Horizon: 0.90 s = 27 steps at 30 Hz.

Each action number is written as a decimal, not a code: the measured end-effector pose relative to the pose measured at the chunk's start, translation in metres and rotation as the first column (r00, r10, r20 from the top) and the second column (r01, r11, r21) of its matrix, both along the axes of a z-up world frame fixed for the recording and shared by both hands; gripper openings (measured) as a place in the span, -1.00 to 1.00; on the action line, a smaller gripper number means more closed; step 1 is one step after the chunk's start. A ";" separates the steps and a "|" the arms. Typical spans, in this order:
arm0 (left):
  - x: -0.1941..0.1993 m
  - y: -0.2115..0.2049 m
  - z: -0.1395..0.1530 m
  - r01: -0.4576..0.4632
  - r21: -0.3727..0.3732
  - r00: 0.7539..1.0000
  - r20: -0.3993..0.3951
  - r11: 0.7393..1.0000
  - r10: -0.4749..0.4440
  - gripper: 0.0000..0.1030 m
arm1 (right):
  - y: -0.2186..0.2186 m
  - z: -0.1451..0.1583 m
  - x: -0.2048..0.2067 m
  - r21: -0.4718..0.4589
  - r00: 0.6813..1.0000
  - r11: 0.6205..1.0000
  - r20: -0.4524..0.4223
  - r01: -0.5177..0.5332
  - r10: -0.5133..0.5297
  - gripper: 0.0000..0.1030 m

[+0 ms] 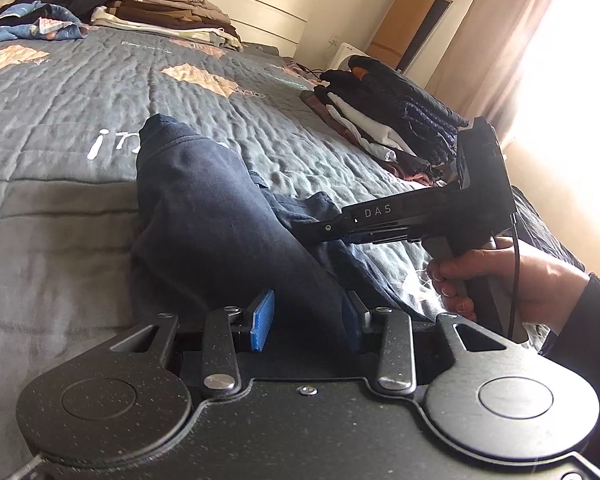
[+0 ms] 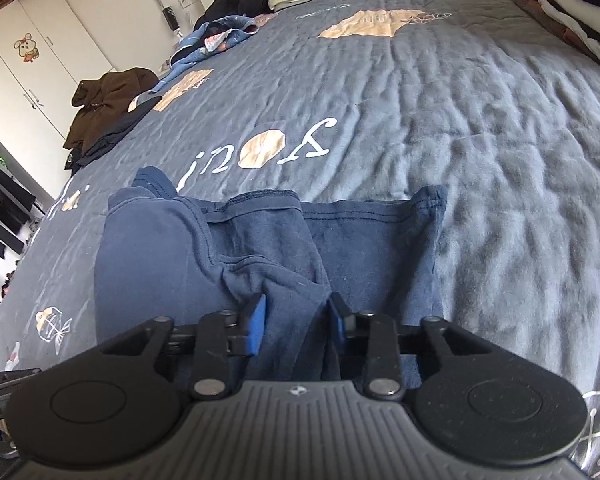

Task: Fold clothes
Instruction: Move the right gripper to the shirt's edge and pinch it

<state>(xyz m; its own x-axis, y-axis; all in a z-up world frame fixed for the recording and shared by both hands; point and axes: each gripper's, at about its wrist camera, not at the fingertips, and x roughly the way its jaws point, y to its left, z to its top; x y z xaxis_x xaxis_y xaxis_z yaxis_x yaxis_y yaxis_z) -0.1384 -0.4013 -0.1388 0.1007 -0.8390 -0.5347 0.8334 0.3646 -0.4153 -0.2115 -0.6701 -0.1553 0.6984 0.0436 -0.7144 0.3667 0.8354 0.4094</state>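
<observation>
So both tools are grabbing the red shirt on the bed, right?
Not quite: the shirt is dark blue, not red. The right wrist view shows its colour best. The rest holds: it lies on the bed, with cloth between the pads of the left tool and the right tool.

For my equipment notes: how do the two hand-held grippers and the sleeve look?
Both hand-held grippers, left and right, are black with blue pads. The right one bears white letters "DAS" and a thin black cable. The sleeve is dark.
</observation>
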 end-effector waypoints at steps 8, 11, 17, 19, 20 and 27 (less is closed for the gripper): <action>-0.002 -0.003 -0.002 0.004 0.009 1.000 0.002 1.000 -0.004 -0.27 | 0.000 -0.008 0.002 0.021 1.000 1.000 -0.001 -0.012 0.012 -0.04; -0.002 -0.002 -0.002 0.004 0.009 1.000 0.005 1.000 -0.004 -0.27 | 0.004 -0.010 0.004 0.006 1.000 0.999 -0.004 -0.031 0.031 0.03; -0.001 -0.001 0.000 0.001 0.008 1.000 0.010 1.000 -0.001 -0.27 | 0.007 0.000 -0.001 -0.017 1.000 1.000 0.018 0.010 -0.010 -0.61; -0.001 -0.001 0.000 -0.001 0.007 1.000 0.010 1.000 0.001 -0.27 | 0.006 0.006 -0.003 -0.008 0.999 1.000 0.037 0.019 -0.019 -0.69; 0.000 -0.001 0.000 -0.003 0.007 1.000 0.011 1.000 0.003 -0.27 | 0.006 0.009 -0.005 -0.007 0.998 1.000 0.050 0.023 -0.023 -0.72; 0.000 -0.003 0.003 -0.007 0.000 1.000 0.015 1.000 0.007 -0.27 | 0.009 0.048 -0.032 -0.108 0.977 0.990 0.204 0.087 -0.064 -0.76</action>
